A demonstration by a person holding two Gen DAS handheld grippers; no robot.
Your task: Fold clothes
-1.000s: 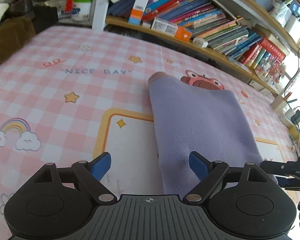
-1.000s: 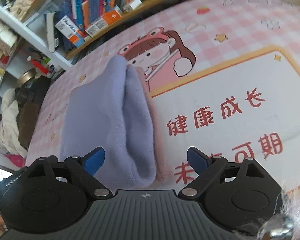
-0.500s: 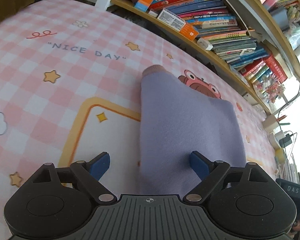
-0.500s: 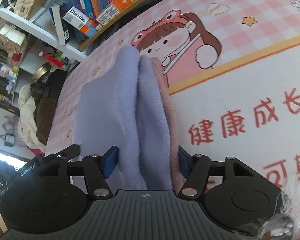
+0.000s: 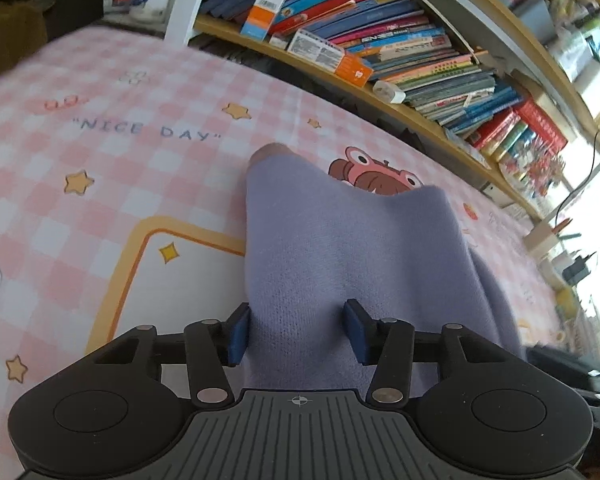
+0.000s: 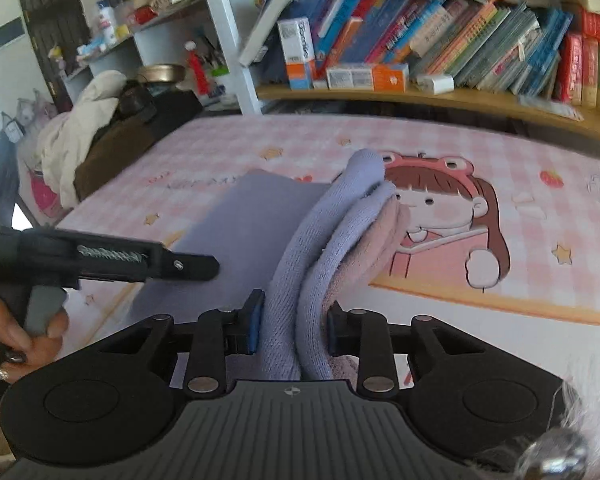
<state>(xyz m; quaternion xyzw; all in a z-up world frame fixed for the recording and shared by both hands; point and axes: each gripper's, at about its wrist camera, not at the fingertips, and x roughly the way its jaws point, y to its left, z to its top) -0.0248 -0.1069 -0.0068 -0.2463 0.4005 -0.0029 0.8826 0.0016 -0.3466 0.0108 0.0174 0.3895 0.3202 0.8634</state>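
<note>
Across the middle of both views spreads a pink checked cartoon-print mat (image 5: 148, 184), with a crowded bookshelf (image 6: 440, 56) along the top. The folded lavender garment (image 5: 340, 240) lies centre frame; the left gripper (image 5: 296, 330) and right gripper (image 6: 292, 326) each pinch its near edge.

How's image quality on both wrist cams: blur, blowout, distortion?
Left wrist: right edge blown out by window light, shelf bowed by the fisheye, mat text slightly soft; left claw and purple garment sharp. Right wrist: mild blur on the far mat and garment top, bookshelf curved; right claw crisp, no glare.
</note>
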